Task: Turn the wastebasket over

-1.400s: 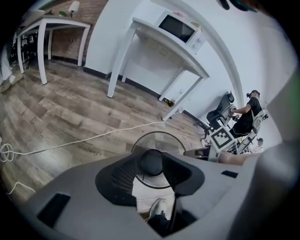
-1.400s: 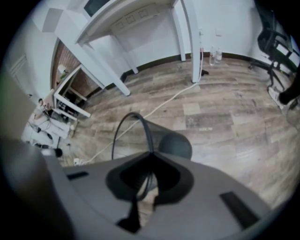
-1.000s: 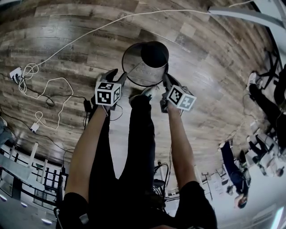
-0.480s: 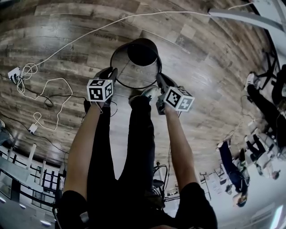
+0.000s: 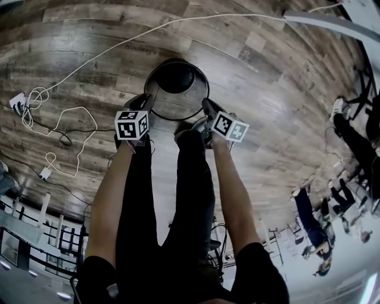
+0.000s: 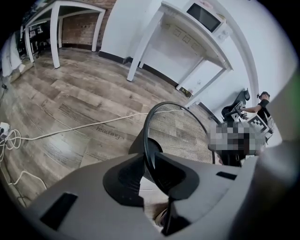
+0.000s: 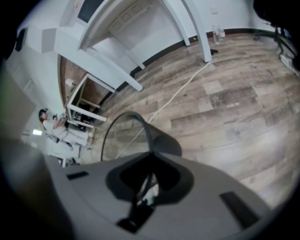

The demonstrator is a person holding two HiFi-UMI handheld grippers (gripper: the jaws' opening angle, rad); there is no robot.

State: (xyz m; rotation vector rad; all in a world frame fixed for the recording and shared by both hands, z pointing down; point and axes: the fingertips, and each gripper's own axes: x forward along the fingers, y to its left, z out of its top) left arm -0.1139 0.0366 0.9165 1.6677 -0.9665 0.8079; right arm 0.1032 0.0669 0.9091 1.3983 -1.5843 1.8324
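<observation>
The black wire-mesh wastebasket (image 5: 173, 105) hangs over the wooden floor, its open rim toward me and its dark base (image 5: 175, 77) away. My left gripper (image 5: 148, 102) is at the rim's left side. Its jaws have just been closing, and the rim runs between its pads. My right gripper (image 5: 205, 107) is shut on the rim's right side. In the left gripper view the wastebasket (image 6: 180, 133) rises out of the left gripper (image 6: 149, 166). In the right gripper view the wastebasket (image 7: 125, 137) curves up out of the right gripper (image 7: 150, 161).
A white cable (image 5: 119, 44) crosses the floor behind the basket. Coiled cords and a plug (image 5: 35, 101) lie at the left. My leg and shoe (image 5: 193, 127) are just below the basket. A white table leg (image 5: 320, 18) and seated people (image 5: 356, 136) are at the right.
The basket has moved left and away, sinking toward the floor, and both grippers went with it. The left gripper's jaws have closed from wide open onto the rim.
</observation>
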